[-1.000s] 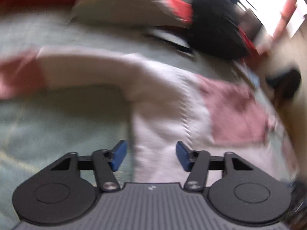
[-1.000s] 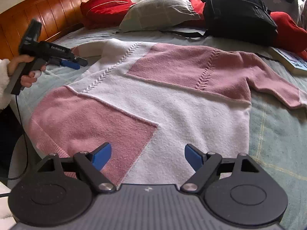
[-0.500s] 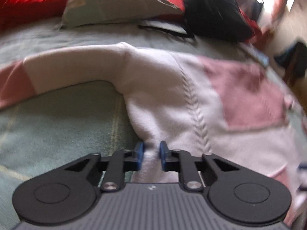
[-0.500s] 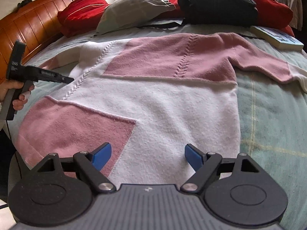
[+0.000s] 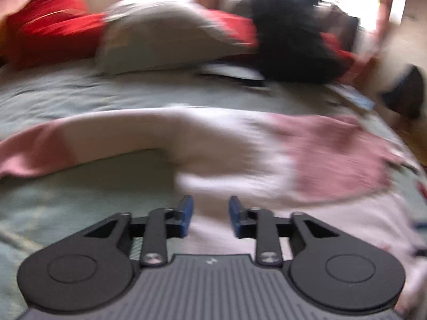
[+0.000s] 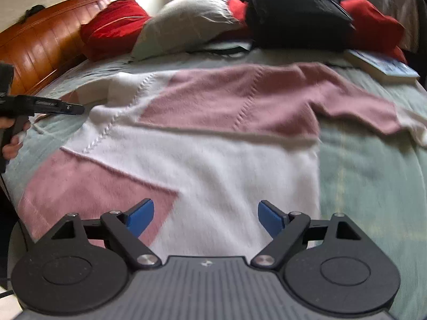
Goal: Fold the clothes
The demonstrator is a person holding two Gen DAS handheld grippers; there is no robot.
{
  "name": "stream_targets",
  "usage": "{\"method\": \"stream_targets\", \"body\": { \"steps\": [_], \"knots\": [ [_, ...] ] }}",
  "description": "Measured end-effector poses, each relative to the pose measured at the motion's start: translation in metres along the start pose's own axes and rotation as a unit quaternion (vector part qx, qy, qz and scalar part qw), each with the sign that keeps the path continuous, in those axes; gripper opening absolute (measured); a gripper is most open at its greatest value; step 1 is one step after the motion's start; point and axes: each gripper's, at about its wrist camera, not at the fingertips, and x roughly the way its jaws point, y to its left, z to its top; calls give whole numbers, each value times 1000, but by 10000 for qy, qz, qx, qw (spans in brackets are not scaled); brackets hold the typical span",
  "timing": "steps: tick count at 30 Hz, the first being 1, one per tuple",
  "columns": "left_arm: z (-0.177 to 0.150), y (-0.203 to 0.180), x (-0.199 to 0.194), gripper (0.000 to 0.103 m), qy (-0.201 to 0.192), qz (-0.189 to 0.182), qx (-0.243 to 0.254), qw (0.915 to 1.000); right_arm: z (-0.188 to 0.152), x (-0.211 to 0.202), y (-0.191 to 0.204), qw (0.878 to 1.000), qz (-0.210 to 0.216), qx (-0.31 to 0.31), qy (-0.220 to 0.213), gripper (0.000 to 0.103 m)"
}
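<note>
One pink-and-white sweater (image 6: pixel 202 144) spread flat on green bedspread (image 6: pixel 373 176) | left gripper (image 5: pixel 208 214) at its sleeve-side edge, fingers parted, nothing between | right gripper (image 6: pixel 205 217) over hem, fingers wide apart, empty | grey pillow (image 6: pixel 186 21), black backpack (image 6: pixel 296 10), book (image 6: pixel 384 65) beyond.

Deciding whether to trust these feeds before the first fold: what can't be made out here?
- Left wrist view: motion blur smears the sweater; its knit lines and hem are unreadable.
- Left gripper: jaws apart, but whether cloth lies between the pads is unclear.
- Sweater's near hem, right wrist view: hidden behind the right gripper body.
- Right sleeve cuff: cut off by the frame edge.
- Book: cover too small to read.
</note>
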Motion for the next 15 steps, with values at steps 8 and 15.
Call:
{"method": "stream_targets", "body": {
  "steps": [8,15],
  "knots": [
    [-65,-63,-9,48,351,-116,1593,9865,-23,19,14,9965,-259,-778,137,96],
    [-90,-66,-45,58,450,353,1633,9849,-58,-27,6,9979,-572,-223,221,98]
  ]
}}
